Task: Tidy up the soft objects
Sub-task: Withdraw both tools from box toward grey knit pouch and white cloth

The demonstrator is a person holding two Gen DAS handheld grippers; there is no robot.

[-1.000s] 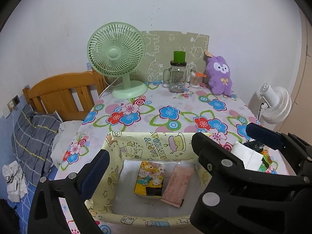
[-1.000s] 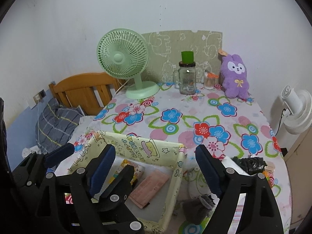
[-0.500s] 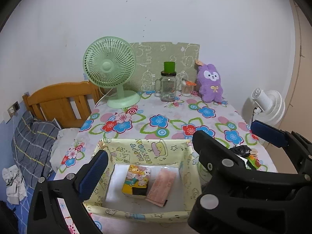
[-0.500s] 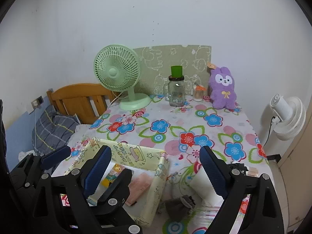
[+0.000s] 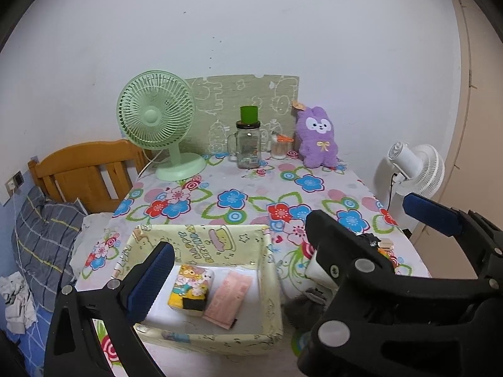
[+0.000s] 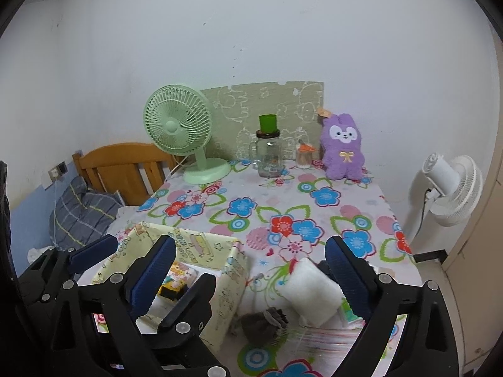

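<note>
A pale yellow fabric basket (image 5: 201, 238) (image 6: 232, 282) stands at the table's near left. It holds a yellow cartoon tissue pack (image 5: 190, 290) and a pink packet (image 5: 228, 298). Right of it lie a white soft pack (image 6: 314, 292) and a dark grey cloth bundle (image 6: 264, 323). A purple plush bunny (image 5: 317, 138) (image 6: 344, 147) sits at the back right. My left gripper (image 5: 283, 260) is open and empty above the basket. My right gripper (image 6: 251, 276) is open and empty above the white pack and grey bundle.
A green desk fan (image 5: 157, 125), a glass jar with a green cup (image 5: 248, 144) and a small container (image 5: 279, 147) stand along the back wall. A white fan (image 6: 452, 188) stands off the table's right. A wooden bed headboard (image 5: 85, 172) is at left.
Both grippers have pulled back and risen, so the table looks farther away and the basket sits lower in view. Both stay open and empty.
</note>
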